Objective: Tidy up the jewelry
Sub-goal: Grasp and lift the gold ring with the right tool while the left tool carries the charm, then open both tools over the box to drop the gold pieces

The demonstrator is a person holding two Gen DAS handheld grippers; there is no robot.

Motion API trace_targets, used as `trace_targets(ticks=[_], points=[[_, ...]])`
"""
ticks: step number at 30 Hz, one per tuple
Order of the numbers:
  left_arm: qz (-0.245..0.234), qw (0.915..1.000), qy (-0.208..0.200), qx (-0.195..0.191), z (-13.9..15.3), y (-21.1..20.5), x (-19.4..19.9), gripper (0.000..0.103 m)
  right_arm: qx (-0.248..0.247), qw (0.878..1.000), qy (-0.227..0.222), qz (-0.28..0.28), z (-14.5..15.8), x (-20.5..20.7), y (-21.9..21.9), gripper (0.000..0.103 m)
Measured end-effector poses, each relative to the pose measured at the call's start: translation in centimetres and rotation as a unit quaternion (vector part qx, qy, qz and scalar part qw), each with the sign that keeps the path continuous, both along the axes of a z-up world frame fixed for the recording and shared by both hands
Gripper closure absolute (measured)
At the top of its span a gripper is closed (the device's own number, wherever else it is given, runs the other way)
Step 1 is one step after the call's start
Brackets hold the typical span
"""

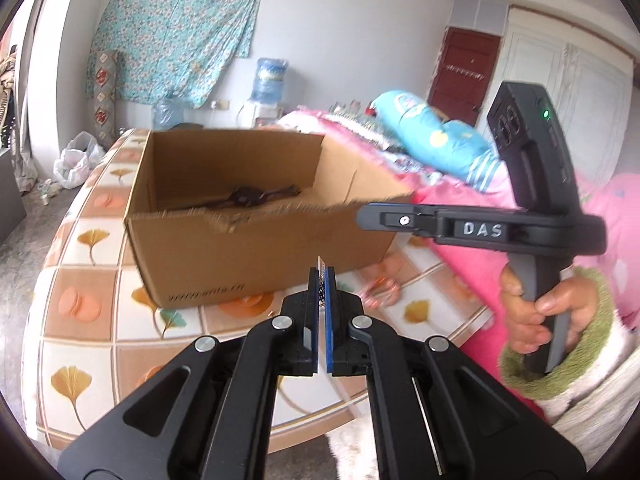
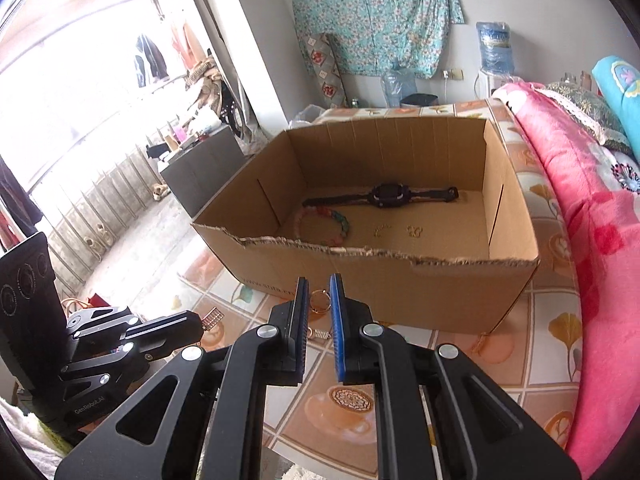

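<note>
The left tool [image 1: 321, 280] was clenched on a small beaded clip [image 1: 320, 276], a thin sparkly piece whose top edge poked just above the pads. From the right wrist view the same clip showed as a small studded bar [image 2: 211, 315] at the tip of that tool. The right tool [image 2: 319, 288] gripped a gold ring [image 2: 320, 301], the hoop standing upright between the nearly closed pads.

Both tools hung above the patterned cloth of the bed [image 2: 536, 320], just short of the torn near wall of the cardboard box [image 2: 400, 284]. Inside the box lay a black watch [image 2: 384, 195] toward the far wall, a pastel bead bracelet [image 2: 324, 226] near the left wall, and two tiny gold earrings [image 2: 400, 232] between them and the near wall. A small silvery spring-like piece [image 2: 320, 334] lay on the bed cloth below the right tool; what it was could not be told.

Both held pieces were judged very light, stiff and small, so weight was no concern, but slipping was. The ring, smooth metal and round, could have pivoted or shot out from a pinch across its rim; a hold flat across the band looked safer. The clip, held by its flat sides, seemed steadier, though its beads might shed under hard pressure. A low release over the box floor would have suited both.
</note>
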State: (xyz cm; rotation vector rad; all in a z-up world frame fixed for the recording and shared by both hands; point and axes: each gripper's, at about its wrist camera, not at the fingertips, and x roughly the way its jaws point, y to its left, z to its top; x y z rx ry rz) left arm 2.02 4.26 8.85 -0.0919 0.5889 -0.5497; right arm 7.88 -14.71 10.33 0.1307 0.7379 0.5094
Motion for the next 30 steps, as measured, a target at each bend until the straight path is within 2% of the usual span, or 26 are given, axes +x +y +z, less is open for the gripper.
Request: trace_targets(ticks=[5,8,10,13,18,24,28,30], points=[[-0.017,0.9992,-0.028,-0.023,3.3,-0.3,1.6,0.101,0.007,0.999,-0.042,0.009,3.1,0.8,-0.7,0.092],[-0.023,0.9992,-0.02,-0.026,4.5,-0.7,4.2,0.101,0.0,0.999,-0.054,0.01,4.4,2.4,-1.4,0.092],[-0.018,0.9996,0.004,-0.02,4.7,-1.0,6.9,0.101,-0.004,0.999,-0.046,0.014,4.5,4.1,-1.8,0.092],[-0.01,0.9979,0.063,-0.013,4.2,-1.3,11.3,0.101,-0.017,1.0,-0.011,0.019,3.6,7.5,-2.1,0.092],[-0.003,0.9894,0.144,0.016,1.6,-2.3,16.8,0.101,-0.042,0.997,0.061,0.039,0.7,12.1,-2.1,0.092],[0.003,0.9797,0.19,0.063,-0.8,-4.5,20.5,0.101,-0.089,0.99,0.095,0.049,-1.3,14.9,-1.5,0.092],[0.017,0.9743,0.212,0.075,-1.1,-5.1,22.5,0.1,-0.105,0.988,0.097,0.051,-1.5,15.3,-1.3,0.091],[0.023,0.9726,0.22,0.072,-1.3,-5.3,23.1,0.095,-0.103,0.989,0.094,0.05,-1.3,15.3,-1.5,0.091]])
